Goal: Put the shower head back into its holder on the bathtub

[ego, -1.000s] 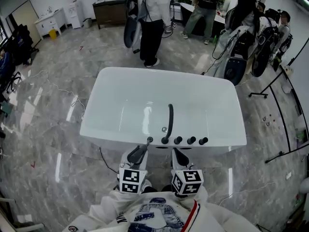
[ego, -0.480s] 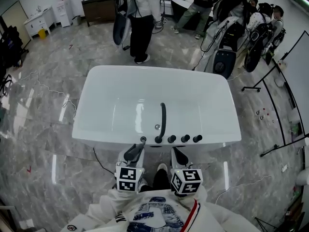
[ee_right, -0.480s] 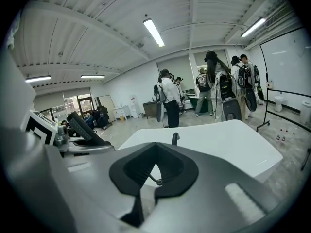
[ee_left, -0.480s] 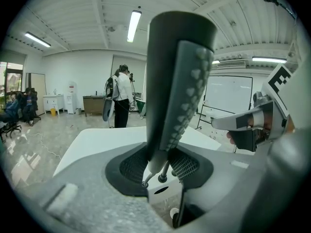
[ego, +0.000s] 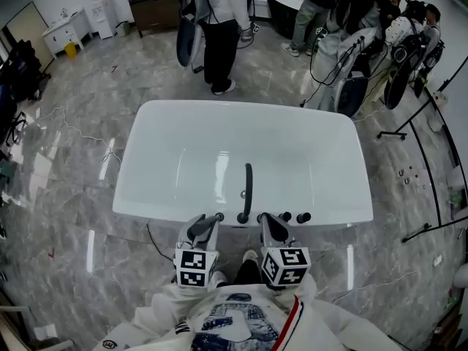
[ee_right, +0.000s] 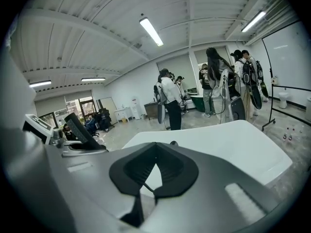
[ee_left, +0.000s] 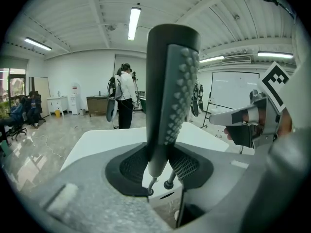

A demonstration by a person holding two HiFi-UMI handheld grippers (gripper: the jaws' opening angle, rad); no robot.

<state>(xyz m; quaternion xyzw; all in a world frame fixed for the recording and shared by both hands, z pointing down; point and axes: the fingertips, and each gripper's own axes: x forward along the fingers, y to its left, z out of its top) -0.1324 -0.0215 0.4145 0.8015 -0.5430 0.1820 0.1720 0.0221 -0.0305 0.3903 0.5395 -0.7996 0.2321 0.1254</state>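
1. Head view: the white bathtub (ego: 139,159) sits lengthwise in front of the person, with a dark spout (ego: 248,189) and a row of knobs (ego: 303,217) on its near rim. The left gripper (ego: 207,224) hangs just at that rim, left of the spout, with the dark shower head (ego: 199,230) in it. The right gripper (ego: 274,225) hangs beside the knobs. Other people (ego: 219,28) stand beyond the tub.
2. Left gripper view: its jaws are clamped on the shower head's handle, which stands upright, nubbed face to the right, above the tub rim.
3. Right gripper view: its jaws are drawn together with nothing between them, and the tub lies beyond.
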